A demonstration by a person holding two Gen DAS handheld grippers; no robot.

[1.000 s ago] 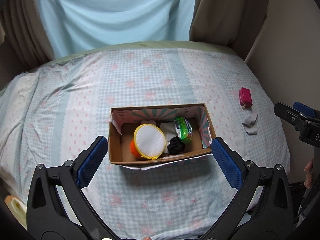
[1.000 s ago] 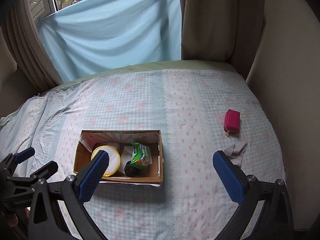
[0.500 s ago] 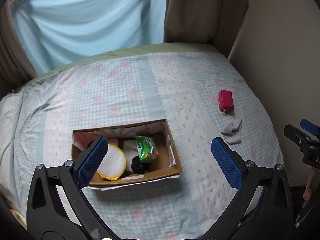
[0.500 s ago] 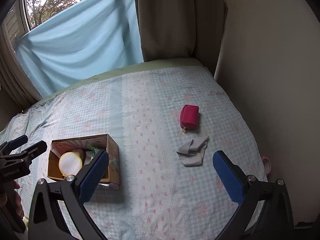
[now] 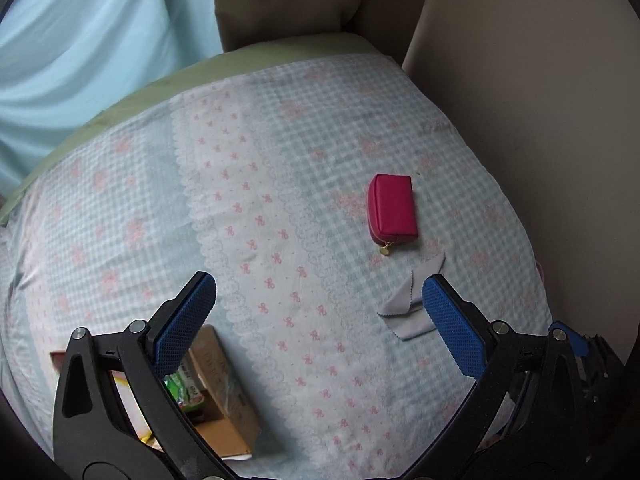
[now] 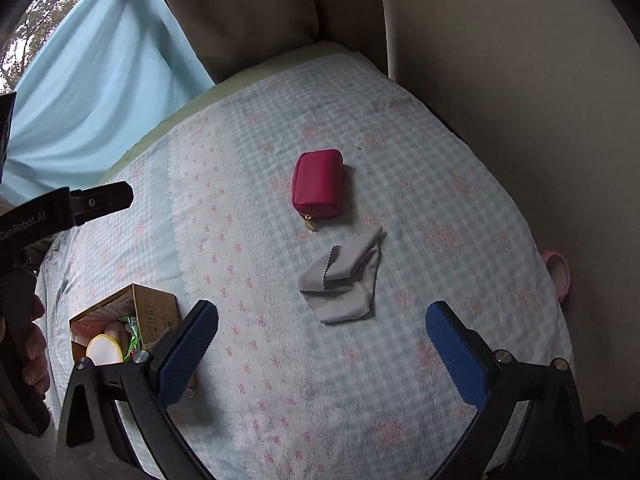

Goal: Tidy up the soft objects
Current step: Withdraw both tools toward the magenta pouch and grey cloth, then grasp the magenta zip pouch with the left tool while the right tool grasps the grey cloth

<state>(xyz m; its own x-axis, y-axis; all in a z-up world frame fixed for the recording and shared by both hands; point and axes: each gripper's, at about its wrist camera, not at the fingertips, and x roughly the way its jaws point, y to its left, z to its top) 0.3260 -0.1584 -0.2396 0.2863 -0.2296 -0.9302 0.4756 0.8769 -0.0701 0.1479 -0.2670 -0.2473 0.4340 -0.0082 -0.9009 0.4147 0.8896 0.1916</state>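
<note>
Cardboard box sits half hidden behind the left tongs at lower left; both left and right tongs hover wide open, empty, above the grey cloth.

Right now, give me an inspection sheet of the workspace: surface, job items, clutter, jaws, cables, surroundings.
Surface: bed under a checked bedspread with pink bows, lightly wrinkled.
Job's things: pink zip pouch lying flat; crumpled grey cloth just in front of it, apart from it; cardboard box to the left, open top, holding a round white pad with yellow rim and a green packet.
Clutter: pink object at the bed's right edge, kind unclear.
Grippers: left gripper and right gripper both open, jaws wide, empty, above the bedspread.
Cables: nothing seen.
Surroundings: blue curtain, beige curtain, wall on the right.
</note>
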